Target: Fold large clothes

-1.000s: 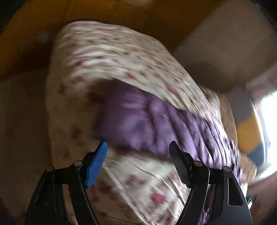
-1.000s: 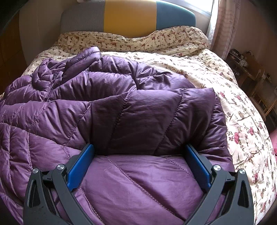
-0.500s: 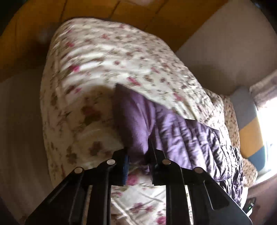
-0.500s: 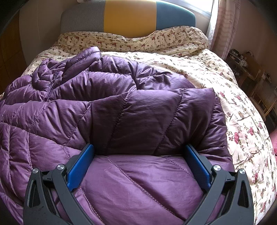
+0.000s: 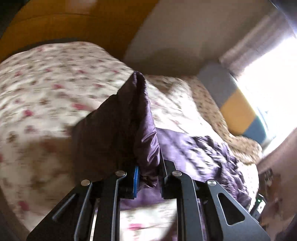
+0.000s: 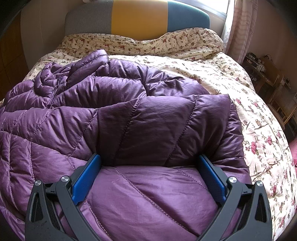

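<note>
— Jacket first: where do we have the purple quilted puffer jacket (image 6: 141,129)?

— We have it spread over the floral duvet (image 6: 259,115) on the bed, its collar and zipper toward the headboard (image 6: 137,16) end, its bulk covering the foot-end half and reaching the bed's left edge.

— And our left gripper (image 5: 148,176)?

— We see it clenched on a thick fold of the jacket (image 5: 141,129); the purple cloth rises from between the blue pad and the black finger and stands up as a ridge above the duvet (image 5: 46,83). That view is blurred, so we cannot tell which part of the jacket it is.

— Our right gripper (image 6: 148,166)?

— We hold it released, fingers (image 6: 85,179) spread wide, both blue pads pressed against the padded fabric near the foot edge of the bed, with a folded-over panel lying just beyond them.

— Beyond the bed?

— We see a curtain (image 6: 241,27) by the window at the head-end right corner.
</note>
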Motion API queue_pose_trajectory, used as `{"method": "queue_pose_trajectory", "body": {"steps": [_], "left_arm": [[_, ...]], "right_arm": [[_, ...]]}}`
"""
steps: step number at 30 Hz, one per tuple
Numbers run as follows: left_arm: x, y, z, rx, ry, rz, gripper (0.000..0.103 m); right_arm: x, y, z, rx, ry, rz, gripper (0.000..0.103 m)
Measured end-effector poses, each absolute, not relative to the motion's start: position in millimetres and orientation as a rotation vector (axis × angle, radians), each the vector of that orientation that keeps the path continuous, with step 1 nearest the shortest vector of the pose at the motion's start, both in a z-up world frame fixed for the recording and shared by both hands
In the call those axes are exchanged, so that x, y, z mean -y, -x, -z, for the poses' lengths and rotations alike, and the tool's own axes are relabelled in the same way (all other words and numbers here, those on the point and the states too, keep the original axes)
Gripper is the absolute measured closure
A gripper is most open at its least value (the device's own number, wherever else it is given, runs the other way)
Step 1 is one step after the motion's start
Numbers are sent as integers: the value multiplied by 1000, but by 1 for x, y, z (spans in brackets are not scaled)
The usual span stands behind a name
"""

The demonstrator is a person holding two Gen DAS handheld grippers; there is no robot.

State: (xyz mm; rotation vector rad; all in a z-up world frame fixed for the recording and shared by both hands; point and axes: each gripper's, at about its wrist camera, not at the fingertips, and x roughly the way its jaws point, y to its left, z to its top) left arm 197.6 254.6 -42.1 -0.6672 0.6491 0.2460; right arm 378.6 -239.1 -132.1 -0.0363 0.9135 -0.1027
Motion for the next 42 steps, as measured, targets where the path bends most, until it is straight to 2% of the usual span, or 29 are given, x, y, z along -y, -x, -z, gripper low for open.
{"method": "queue_pose_trajectory", "body": {"steps": [14, 33, 34, 36, 37, 38, 42], "left_arm": [[-82, -318, 39, -761, 514, 171, 87], [54, -366, 66, -855, 510, 575, 87], [56, -367, 68, -864, 513, 583, 85], [55, -367, 69, -870, 528, 598, 67], [54, -366, 68, -863, 533, 602, 51], [52, -364, 67, -853, 538, 598, 44], [44, -362, 63, -840, 545, 595, 44]], "right_arm": [[239, -379, 132, -913, 36, 102, 2], [240, -379, 133, -913, 36, 103, 2], [240, -379, 133, -913, 36, 103, 2], [239, -380, 133, -913, 37, 103, 2], [239, -380, 133, -913, 37, 103, 2], [240, -380, 133, -913, 37, 103, 2], [239, -380, 133, -914, 38, 104, 2]]}}
